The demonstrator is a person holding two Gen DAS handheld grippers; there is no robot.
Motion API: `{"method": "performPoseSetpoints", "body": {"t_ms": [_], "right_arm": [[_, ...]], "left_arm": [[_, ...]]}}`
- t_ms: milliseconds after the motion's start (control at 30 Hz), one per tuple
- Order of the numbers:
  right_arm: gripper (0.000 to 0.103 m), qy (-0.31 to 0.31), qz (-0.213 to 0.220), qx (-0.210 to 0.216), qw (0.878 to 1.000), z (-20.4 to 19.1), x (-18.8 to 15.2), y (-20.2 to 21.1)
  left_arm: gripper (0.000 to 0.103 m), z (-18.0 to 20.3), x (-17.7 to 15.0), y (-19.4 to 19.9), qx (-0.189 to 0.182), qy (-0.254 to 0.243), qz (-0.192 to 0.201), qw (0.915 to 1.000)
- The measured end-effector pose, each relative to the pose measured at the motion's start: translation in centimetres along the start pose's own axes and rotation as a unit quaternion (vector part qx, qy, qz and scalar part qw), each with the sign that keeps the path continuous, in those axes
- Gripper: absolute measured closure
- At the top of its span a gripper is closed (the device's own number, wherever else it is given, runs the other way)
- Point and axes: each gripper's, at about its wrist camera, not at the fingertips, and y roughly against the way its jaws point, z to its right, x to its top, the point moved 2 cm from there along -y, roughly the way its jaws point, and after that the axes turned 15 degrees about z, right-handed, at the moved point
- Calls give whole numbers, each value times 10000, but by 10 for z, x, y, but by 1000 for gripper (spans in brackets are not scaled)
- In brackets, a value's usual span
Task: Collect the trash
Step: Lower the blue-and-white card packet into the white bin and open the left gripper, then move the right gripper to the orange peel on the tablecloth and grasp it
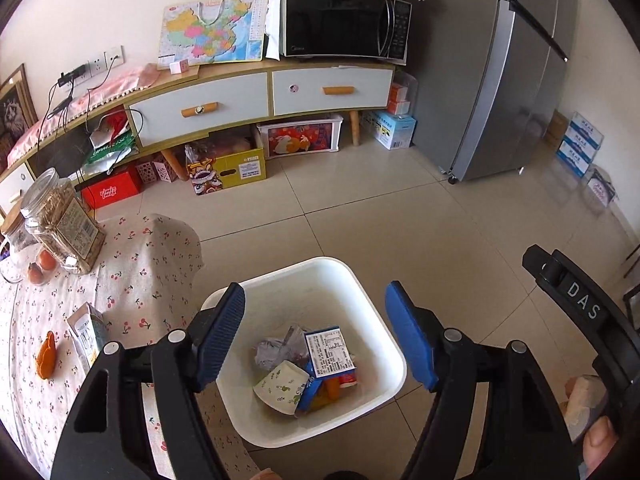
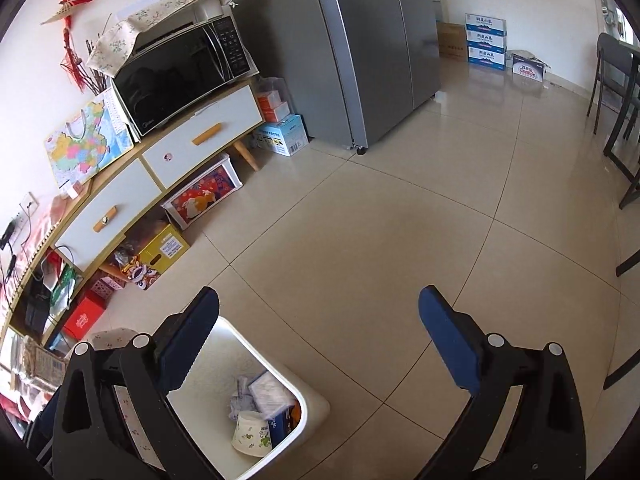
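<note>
Blue-padded left tongs [image 1: 316,332] spread apart, nothing between the pads, poised over a white bin [image 1: 360,280] on the tiled floor [image 1: 400,208]. Inside the bin: a patterned paper cup [image 1: 282,386], a blue-and-white carton [image 1: 329,350], crumpled plastic wrap [image 1: 276,348]. Right tongs [image 2: 320,332] gaping wide and empty, just right of the same bin. Beside the bin, a cherry-print cloth surface [image 1: 152,264] carrying a small milk carton [image 1: 88,334], an orange scrap [image 1: 46,356] and a glass jar [image 1: 60,220]. Farther back, a low cabinet [image 1: 240,96], microwave [image 1: 344,24] and grey fridge [image 1: 500,72].
</note>
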Motion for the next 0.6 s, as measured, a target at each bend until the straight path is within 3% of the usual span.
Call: {"method": "performPoseSetpoints", "body": {"t_ms": [233, 600], "right_arm": [[7, 419, 196, 364, 9983, -35, -5, 23], [7, 1180, 123, 1047, 9874, -107, -40, 58]], "left_arm": [[27, -33, -5, 20, 427, -47, 117, 9990], [23, -120, -20, 55, 1166, 227, 217, 9927]]}}
